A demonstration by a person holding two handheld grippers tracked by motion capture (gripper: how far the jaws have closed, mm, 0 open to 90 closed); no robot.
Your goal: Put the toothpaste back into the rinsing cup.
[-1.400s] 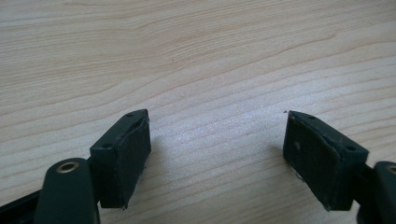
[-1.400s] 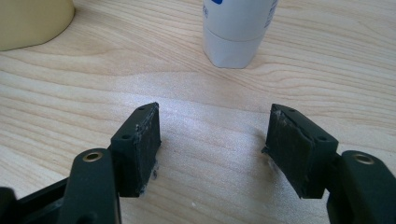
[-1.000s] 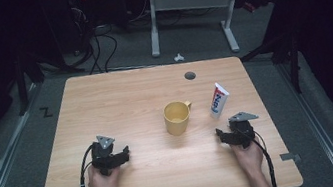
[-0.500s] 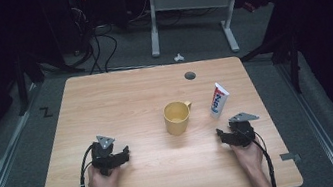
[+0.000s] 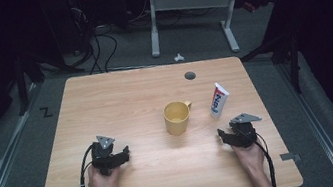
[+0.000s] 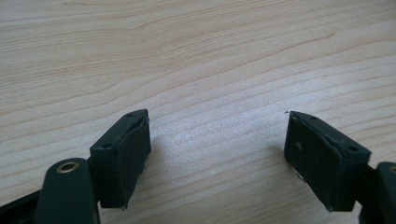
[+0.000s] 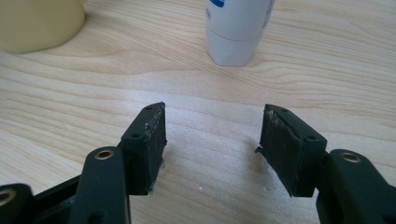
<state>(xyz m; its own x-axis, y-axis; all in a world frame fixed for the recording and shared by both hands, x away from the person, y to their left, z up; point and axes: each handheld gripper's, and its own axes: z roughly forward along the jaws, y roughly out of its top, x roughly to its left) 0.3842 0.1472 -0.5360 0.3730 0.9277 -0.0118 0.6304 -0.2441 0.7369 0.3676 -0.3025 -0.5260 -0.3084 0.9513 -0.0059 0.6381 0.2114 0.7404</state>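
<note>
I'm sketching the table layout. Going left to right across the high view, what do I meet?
left gripper → yellow mug → toothpaste tube → right gripper

tongs (image 5: 126,153): black, grey triangular top plate | pads (image 7: 156,140): worn black rubber | cable: black

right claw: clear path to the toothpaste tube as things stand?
Probably yes. The toothpaste tube stands upright just ahead of the right claw, bare wood between them. Its jaws, just closing a little, hold nothing; the yellow mug sits off to the side.
</note>
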